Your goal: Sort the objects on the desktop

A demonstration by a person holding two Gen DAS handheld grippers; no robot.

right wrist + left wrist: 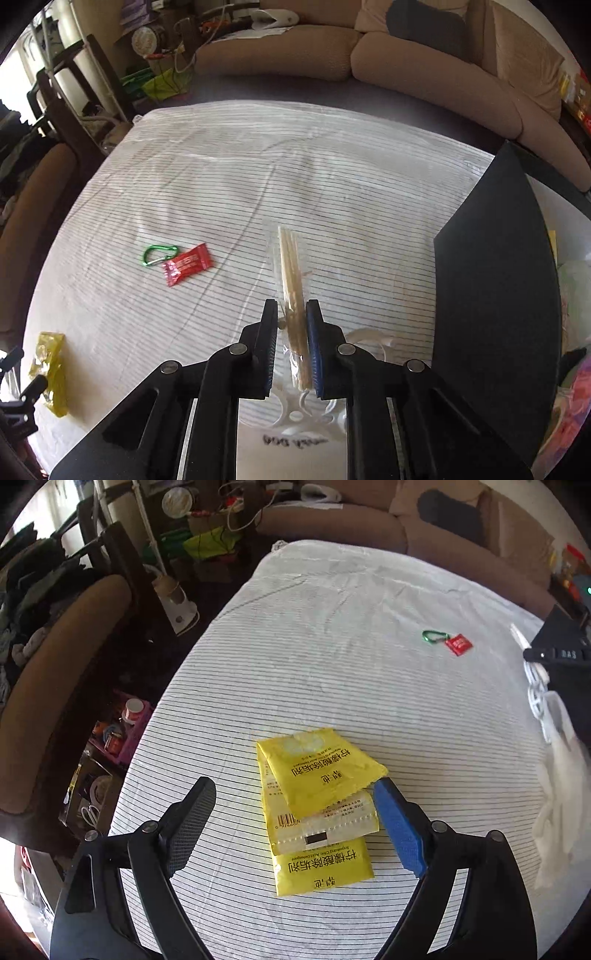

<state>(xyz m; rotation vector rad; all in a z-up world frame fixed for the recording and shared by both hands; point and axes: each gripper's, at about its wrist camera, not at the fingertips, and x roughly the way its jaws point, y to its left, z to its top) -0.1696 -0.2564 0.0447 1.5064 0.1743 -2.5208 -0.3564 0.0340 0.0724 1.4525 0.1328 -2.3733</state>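
Striped white tablecloth (155, 192): right gripper (291, 347) clamps a light, slippery clear-wrapped bundle of thin wooden sticks (290, 266) mid-table (brittle; grip mid-length); left gripper (295, 812), wide open, straddles limp yellow sachets (314, 775) near its left edge.

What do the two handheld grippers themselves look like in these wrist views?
Both the left gripper and the right gripper share one build: black plastic linkage arms with silver pivot pins, one finger faced with a black textured pad, the other with a blue pad. No cables, hands or sleeves show.
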